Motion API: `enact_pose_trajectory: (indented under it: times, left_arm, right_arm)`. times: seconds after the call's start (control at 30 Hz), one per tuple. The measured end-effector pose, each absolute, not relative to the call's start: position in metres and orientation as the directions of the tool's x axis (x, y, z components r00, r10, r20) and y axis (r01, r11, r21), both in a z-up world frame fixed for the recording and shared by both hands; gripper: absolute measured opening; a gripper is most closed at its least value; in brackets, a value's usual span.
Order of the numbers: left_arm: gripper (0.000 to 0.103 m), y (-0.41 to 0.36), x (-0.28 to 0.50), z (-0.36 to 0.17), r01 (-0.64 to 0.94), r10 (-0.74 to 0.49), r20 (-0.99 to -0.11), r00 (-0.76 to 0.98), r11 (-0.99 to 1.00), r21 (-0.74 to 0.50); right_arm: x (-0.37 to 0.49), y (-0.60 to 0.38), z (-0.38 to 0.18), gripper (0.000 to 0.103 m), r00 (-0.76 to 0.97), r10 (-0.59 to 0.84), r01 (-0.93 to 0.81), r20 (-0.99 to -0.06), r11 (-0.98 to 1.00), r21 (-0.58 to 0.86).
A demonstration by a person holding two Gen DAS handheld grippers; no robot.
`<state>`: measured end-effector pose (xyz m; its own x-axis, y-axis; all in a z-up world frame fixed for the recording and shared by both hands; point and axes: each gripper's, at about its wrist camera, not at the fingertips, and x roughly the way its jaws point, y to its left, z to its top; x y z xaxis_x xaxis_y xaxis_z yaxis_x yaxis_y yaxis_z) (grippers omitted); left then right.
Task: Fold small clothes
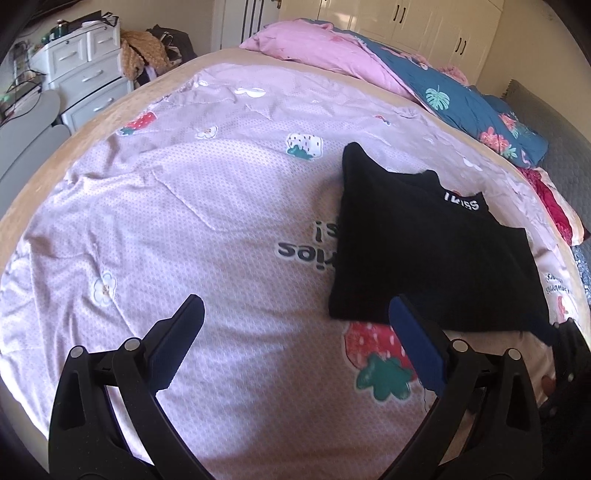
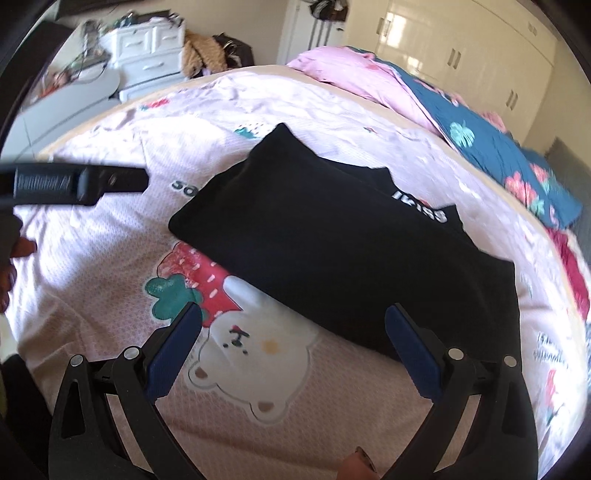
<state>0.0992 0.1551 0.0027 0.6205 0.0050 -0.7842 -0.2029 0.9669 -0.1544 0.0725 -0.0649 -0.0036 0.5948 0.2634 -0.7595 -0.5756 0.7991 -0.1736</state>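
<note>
A black garment [image 1: 428,251] with white lettering at its collar lies folded flat on the pink printed bedspread [image 1: 207,229]. In the left wrist view my left gripper [image 1: 295,314] is open, hovering over the bedspread just left of the garment's near corner, with nothing between its fingers. In the right wrist view the same black garment [image 2: 340,243] fills the middle, and my right gripper [image 2: 293,317] is open above its near edge, holding nothing. The left gripper's black body [image 2: 74,182] shows at the left edge of that view.
Pink and teal floral bedding [image 1: 388,74] is piled at the bed's far side. A white drawer unit [image 1: 85,70] and a heap of clothes [image 1: 147,51] stand beyond the far left edge. White wardrobes [image 1: 424,26] line the back wall. A person's hand [image 2: 11,258] shows at left.
</note>
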Motion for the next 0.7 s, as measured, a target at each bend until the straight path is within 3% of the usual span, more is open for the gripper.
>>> enact_pose_trajectory:
  times: [0.7]
  left_arm:
    - [0.094,0.169,0.166,0.000,-0.214,0.046,-0.792,0.609,0.971,-0.108]
  right_arm:
    - [0.107,-0.002,-0.055,0.099,0.648,0.184,-0.606,-0.739,0.713,-0.353]
